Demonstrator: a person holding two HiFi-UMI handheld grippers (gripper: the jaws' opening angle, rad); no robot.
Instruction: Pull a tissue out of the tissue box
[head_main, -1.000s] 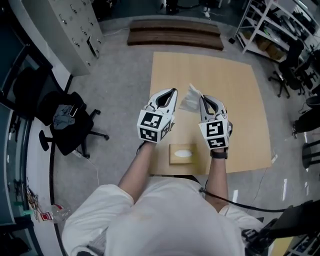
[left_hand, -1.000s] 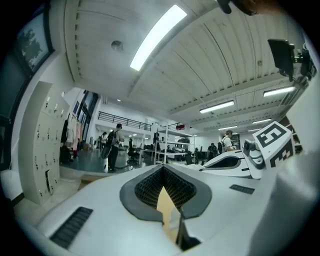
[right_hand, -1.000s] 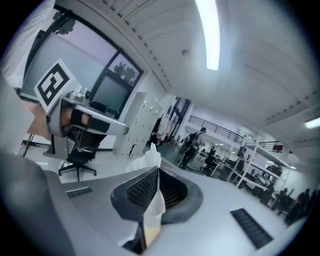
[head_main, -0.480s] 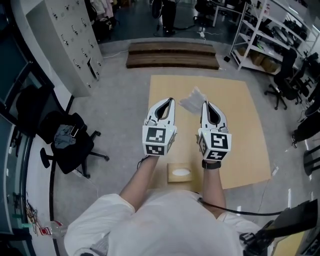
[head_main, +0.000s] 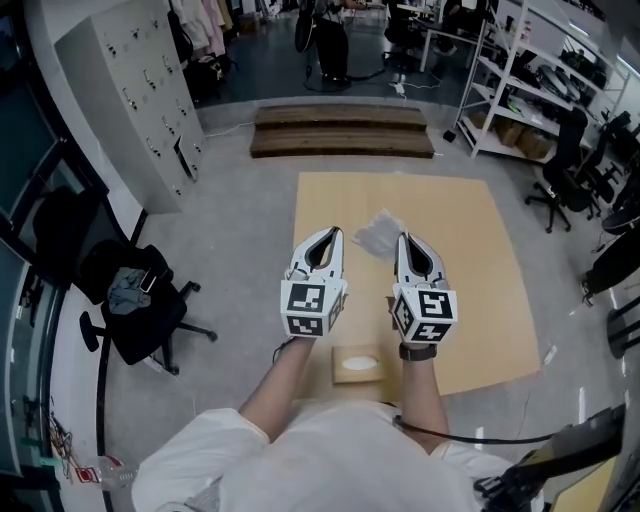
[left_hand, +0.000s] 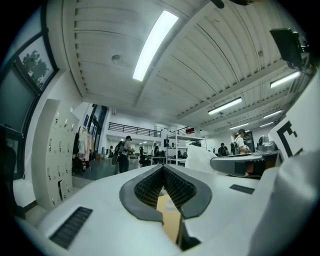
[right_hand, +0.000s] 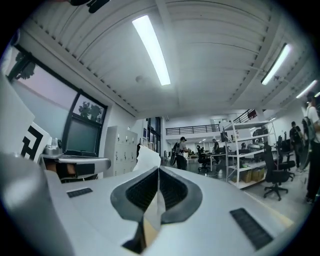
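Right gripper view: your right gripper (right_hand: 158, 172) pinches thin white tissue (right_hand: 148, 159) by its edge; limp, tearable. Left gripper (left_hand: 162, 167) jaws closed, empty.

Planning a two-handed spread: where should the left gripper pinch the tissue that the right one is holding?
Pinch the free crumpled edge of the tissue, which fans out to the left of the right gripper; that gripper is shut on its other side. Come in sideways from the left, since the left gripper sits right beside that loose edge. Its jaws are shut, so open them first.
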